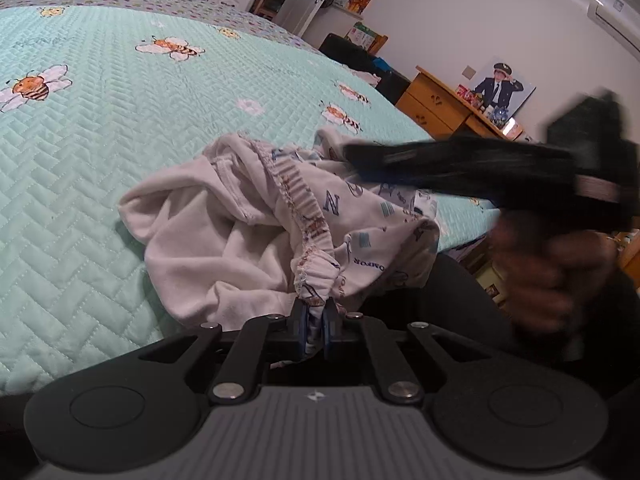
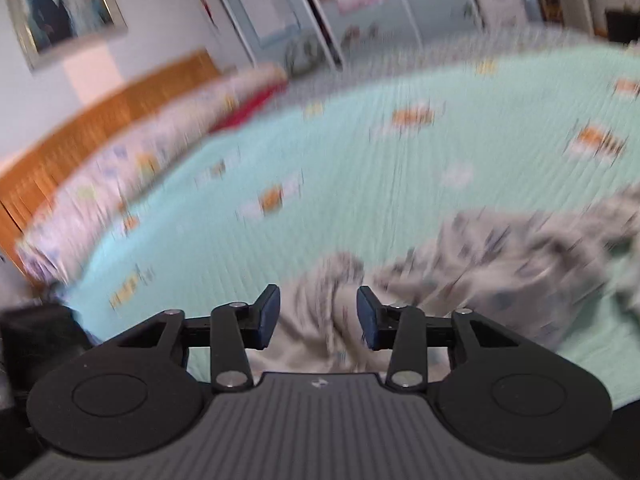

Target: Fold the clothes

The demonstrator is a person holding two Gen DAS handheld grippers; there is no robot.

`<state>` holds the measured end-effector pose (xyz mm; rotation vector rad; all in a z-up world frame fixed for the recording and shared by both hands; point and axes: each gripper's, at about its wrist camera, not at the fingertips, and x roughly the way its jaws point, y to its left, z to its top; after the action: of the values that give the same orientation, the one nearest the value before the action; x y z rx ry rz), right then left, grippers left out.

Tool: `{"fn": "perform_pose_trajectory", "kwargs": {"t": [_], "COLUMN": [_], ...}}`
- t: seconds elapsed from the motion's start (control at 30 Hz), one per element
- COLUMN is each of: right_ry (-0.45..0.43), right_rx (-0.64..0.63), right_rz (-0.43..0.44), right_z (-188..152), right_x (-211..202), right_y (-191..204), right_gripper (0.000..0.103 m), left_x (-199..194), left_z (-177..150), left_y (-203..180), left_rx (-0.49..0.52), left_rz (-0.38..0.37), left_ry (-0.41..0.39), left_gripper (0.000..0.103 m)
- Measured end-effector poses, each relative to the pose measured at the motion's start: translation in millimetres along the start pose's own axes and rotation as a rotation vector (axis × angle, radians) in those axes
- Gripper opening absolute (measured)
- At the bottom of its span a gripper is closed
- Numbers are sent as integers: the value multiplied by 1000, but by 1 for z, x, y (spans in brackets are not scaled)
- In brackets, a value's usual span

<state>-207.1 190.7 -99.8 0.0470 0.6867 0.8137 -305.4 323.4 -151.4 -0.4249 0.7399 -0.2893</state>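
White pants (image 1: 248, 232) printed with blue letters lie crumpled on the mint bedspread (image 1: 100, 128), the gathered waistband on top. My left gripper (image 1: 314, 312) is shut on the waistband's near end. In the left wrist view the right gripper (image 1: 356, 160) reaches in blurred from the right, over the far side of the pants, held by a hand (image 1: 552, 276). In the right wrist view, which is motion-blurred, my right gripper (image 2: 318, 312) is open, its blue pads apart, with a fold of the pants (image 2: 500, 272) lying between and below them.
The bedspread (image 2: 320, 168) with bee prints stretches far to the left and ahead. A wooden headboard (image 2: 100, 120) and pillows (image 2: 132, 160) sit at the bed's end. A wooden dresser (image 1: 440, 104) stands beyond the bed's right edge.
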Motion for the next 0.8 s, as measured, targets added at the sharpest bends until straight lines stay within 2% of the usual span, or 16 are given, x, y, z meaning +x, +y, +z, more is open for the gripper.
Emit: {"fn": "perform_pose_trajectory", "kwargs": {"t": [0.03,0.07,0.1,0.13,0.17,0.2,0.27,0.37,0.4,0.43,0.5,0.57,0.7,0.8], "right_ry": [26,52,79,105,131,95,-42,-168,-196,-200,-199,-218,-257,-287], "right_rx": [-3,-7,-10,-13,-17,-17,-60,-97,-93,-79,-48,-24,23,58], "right_rz": [2,4,6,8,10,42,98,-29,-77,-129,-236,-236,-219,-206], "right_z": [-3,-6,-9,-13,-16,-12,-3,7,8,8,8,10,16,19], "right_x": [12,25,37,49,62,52,17,-19,-27,-29,-30,-35,-47,-55], "right_y": [3,6,9,12,15,16,26,22,15,6,-14,-17,-19,-21], "right_gripper": [41,36,19,6,3,3,3,2,2,2,2,2,2,3], "left_x": [1,1,1,2,2,2,1,-3,-5,-7,-10,-12,-16,-15], "left_z": [-1,-3,-3,-4,-5,-6,-6,-3,-2,0,3,4,4,0], "left_y": [-1,-1,-1,-1,0,1,4,9,12,15,20,26,42,59], "left_rx": [2,3,3,3,2,-1,-10,-36,-51,-68,-103,-146,-235,-338], "left_rz": [0,1,4,7,8,7,-3,-39,-52,-60,-73,-78,-66,-65], "left_ry": [4,7,9,11,13,13,8,-41,-61,-78,-110,-141,-160,-160], "left_gripper": [6,6,6,6,6,6,6,10,16,21,43,53,55,55]}}
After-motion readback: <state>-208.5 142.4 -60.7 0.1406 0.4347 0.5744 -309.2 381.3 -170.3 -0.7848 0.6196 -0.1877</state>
